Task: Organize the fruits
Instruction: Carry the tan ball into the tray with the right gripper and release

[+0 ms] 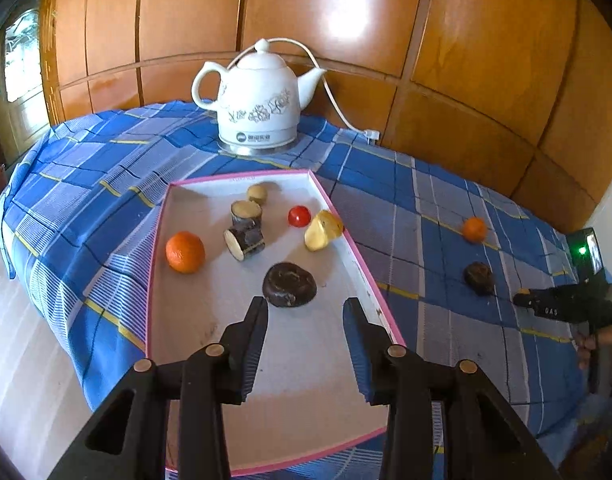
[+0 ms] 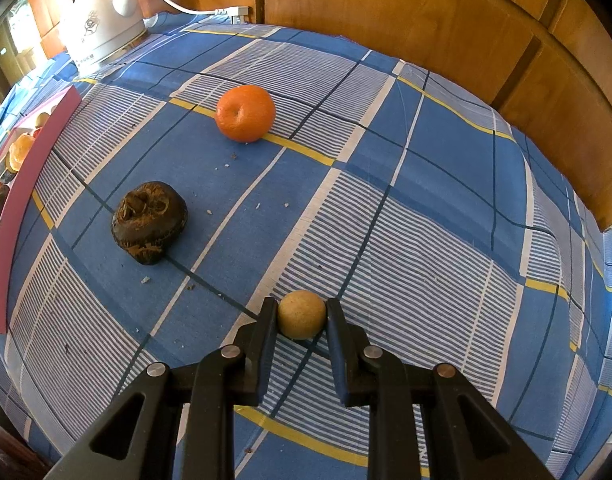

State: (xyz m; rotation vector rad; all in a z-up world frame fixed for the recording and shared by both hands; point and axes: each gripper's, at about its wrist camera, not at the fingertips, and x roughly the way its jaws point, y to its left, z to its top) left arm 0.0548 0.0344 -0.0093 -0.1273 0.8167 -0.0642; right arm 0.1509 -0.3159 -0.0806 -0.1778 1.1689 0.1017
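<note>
A home: a white floral ceramic electric kettle (image 1: 258,100) stands on a blue plaid cloth-covered counter (image 1: 426,208) against glossy orange-brown wooden wall panelling (image 1: 346,12).

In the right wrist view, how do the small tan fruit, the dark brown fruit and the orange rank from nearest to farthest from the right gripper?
1. Tan fruit: between the right gripper's fingers.
2. Dark brown fruit: ahead, to the left.
3. Orange: farthest, ahead, slightly left.
</note>
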